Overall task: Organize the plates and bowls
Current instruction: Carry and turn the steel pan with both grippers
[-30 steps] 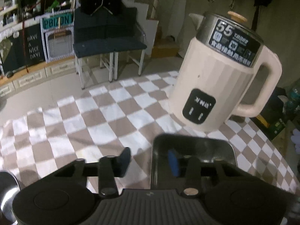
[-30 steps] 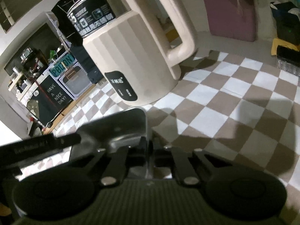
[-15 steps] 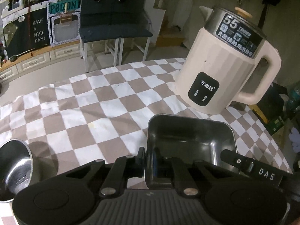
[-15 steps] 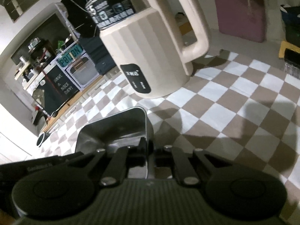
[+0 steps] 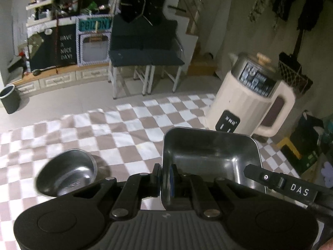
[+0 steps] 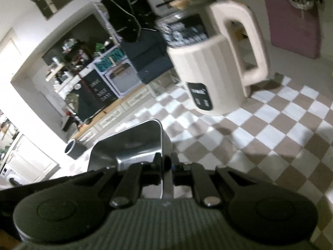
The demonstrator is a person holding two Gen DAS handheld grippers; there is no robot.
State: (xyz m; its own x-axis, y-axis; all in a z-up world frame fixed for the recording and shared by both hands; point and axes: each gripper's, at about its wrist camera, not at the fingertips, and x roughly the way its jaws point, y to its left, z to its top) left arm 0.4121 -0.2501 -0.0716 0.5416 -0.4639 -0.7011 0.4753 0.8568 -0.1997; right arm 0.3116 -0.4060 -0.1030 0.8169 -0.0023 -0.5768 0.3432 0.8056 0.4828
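A square steel tray [image 5: 210, 156] hangs above the checkered tablecloth, held from two sides. My left gripper [image 5: 165, 174] is shut on its left wall, one pad inside and one outside. In the right wrist view the same steel tray [image 6: 129, 145] shows its right wall pinched by my right gripper [image 6: 166, 164], which is shut on it. The other gripper's black body [image 5: 281, 184] reaches in at the tray's right rim. A round steel bowl [image 5: 66, 173] sits on the cloth to the left, below the tray.
A cream electric kettle [image 5: 247, 102] stands on the checkered cloth [image 5: 124, 129] at the back right, also large in the right wrist view as the kettle [image 6: 210, 62]. Beyond the table edge are dark chairs [image 5: 143, 56], a low cabinet and a dark bin [image 5: 9, 99] on the floor.
My left gripper closed on the tray's left wall. Both grippers then lifted the tray off the cloth and drew it back from the kettle; the round bowl came into view at the left.
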